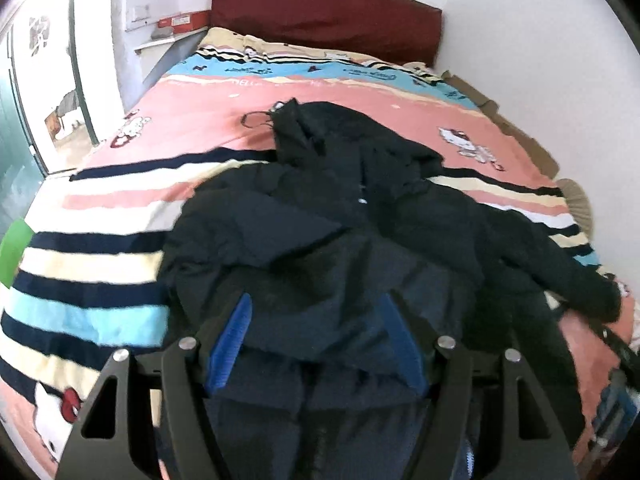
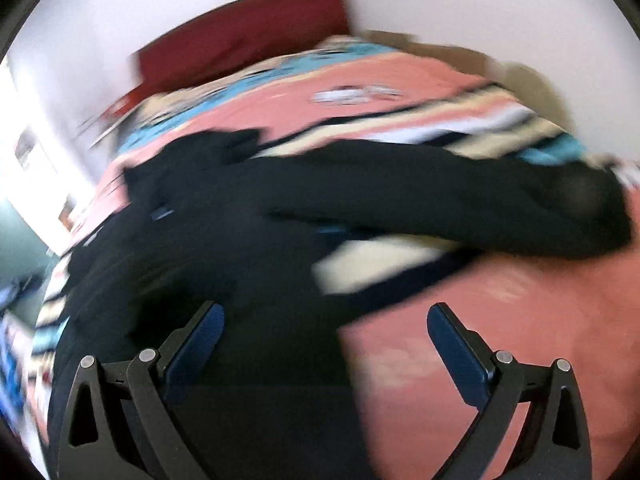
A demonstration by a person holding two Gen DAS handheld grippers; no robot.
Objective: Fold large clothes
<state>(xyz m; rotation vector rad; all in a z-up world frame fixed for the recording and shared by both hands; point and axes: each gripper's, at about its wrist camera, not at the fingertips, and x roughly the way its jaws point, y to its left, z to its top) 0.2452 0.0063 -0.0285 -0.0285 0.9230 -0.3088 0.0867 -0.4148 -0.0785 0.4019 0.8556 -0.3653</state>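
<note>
A large dark navy puffer jacket [image 1: 320,208] lies crumpled across the striped cartoon bed cover [image 1: 120,208]. My left gripper [image 1: 318,320] is over its near edge, and a thick bunch of the fabric fills the gap between the blue pads [image 1: 236,332], which press on it from both sides. In the blurred right wrist view the jacket [image 2: 240,216] stretches one sleeve [image 2: 480,196] out to the right. My right gripper [image 2: 324,320] stands wide open above the jacket's near right edge and the pink cover [image 2: 500,320], with nothing pinched.
A dark red headboard [image 1: 328,12] stands at the far end against a white wall. A shelf with a red box [image 1: 176,22] and an open doorway [image 1: 68,120] are at the left. Brown cardboard [image 1: 520,136] lines the bed's right side. Something green [image 1: 14,252] shows at the left edge.
</note>
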